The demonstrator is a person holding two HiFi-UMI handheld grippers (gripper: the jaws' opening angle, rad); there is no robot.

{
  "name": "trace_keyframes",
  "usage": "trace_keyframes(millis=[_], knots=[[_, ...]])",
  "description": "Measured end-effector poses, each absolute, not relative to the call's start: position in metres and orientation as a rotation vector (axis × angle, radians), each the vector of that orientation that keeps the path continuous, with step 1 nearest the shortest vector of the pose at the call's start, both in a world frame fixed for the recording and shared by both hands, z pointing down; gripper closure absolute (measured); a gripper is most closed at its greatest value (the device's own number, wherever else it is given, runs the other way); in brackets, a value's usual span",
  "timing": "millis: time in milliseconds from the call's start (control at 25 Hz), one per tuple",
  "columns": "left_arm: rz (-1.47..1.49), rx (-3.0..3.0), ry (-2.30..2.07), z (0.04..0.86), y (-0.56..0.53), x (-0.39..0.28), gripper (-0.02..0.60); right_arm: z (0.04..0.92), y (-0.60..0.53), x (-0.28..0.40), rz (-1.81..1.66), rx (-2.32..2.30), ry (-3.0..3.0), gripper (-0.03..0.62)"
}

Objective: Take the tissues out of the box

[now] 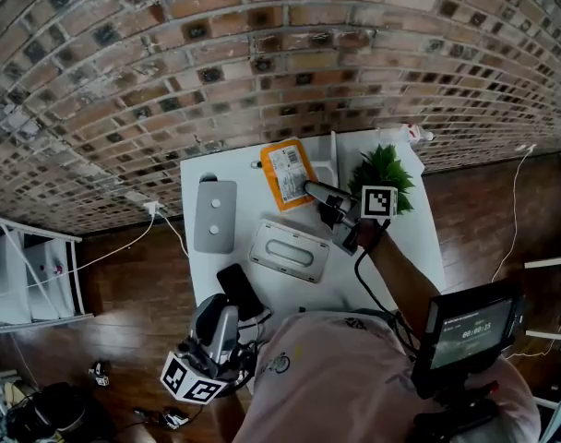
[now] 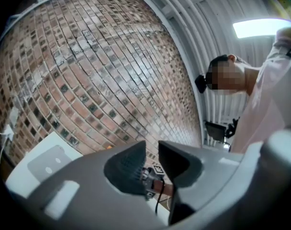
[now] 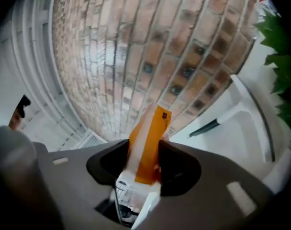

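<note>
Head view: white table [image 1: 405, 238] against a brick wall [image 1: 262, 44]. The box [image 1: 290, 250] sits mid-table, slot up, nothing sticking out of it. The orange pack [image 1: 288, 173] is out of the box, past it toward the far edge and just left of a white stand [image 1: 332, 160] and a plant [image 1: 384, 175]. The right gripper [image 1: 313, 189] has the pack's near end. Whether the pack's far end touches the table I cannot tell. A grey slab [image 1: 215, 215] lies left of the box, with a black phone [image 1: 241, 289] near the front edge. The left gripper [image 1: 223, 317] is low at the front left corner, well apart from the box and pack. A small monitor [image 1: 470, 321] is at lower right.

Left gripper view: the left gripper [image 2: 152, 150] points up at the wall [image 2: 88, 80], jaws almost together and nothing between them. The slab [image 2: 52, 159] and a bit of table [image 2: 21, 169] show at lower left. A person [image 2: 265, 104] is at right, and a ceiling light [image 2: 260, 28] above.

Right gripper view: the right gripper [image 3: 144, 157] is clamped on the pack [image 3: 148, 133], both pads pressing its sides, and the pack stands up out of the jaws toward the wall [image 3: 150, 47]. The stand [image 3: 251, 104] and plant [image 3: 282, 56] are at right over the table [image 3: 222, 143].
</note>
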State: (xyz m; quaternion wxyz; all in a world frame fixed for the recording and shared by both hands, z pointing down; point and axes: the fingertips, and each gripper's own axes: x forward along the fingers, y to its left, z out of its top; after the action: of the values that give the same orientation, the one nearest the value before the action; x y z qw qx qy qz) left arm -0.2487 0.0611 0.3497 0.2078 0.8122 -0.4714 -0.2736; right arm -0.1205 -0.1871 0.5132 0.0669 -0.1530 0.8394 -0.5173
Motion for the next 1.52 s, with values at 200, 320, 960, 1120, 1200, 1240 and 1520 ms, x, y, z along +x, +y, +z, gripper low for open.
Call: trace_keyframes(millis=[200,320,960,1120,1200,1240,1520], knots=[[-0.771,2.245,-1.344,0.350,0.056,-0.258,0.494,0.618,-0.214,-0.116,-1.836,-0.812,2.456,0.405],[-0.766,2.237,-1.357,0.351,0.055,-0.261,0.494,0.630,-0.205,-0.128,-1.837,-0.841,2.541,0.401],[-0.771,2.258,-1.301,0.351,0.056,-0.245,0.494,0.463,-0.174,0.019,-1.160,-0.994,2.379,0.471],[-0.759,2.301,-1.279,0.342,0.057,-0.235,0.494,0.451,-0.149,0.033,-1.137,-0.952,2.327,0.445],[-0.761,2.308,-1.272,0.340,0.059,-0.231,0.494,0.448,-0.141,0.035,-1.114,-0.962,2.343,0.445],[-0.762,2.309,-1.269,0.340,0.061,-0.229,0.494,0.447,-0.138,0.035,-1.107,-0.964,2.350,0.445],[-0.761,2.314,-1.264,0.339,0.071,-0.221,0.494,0.436,-0.130,0.033,-1.078,-0.963,2.377,0.445]])
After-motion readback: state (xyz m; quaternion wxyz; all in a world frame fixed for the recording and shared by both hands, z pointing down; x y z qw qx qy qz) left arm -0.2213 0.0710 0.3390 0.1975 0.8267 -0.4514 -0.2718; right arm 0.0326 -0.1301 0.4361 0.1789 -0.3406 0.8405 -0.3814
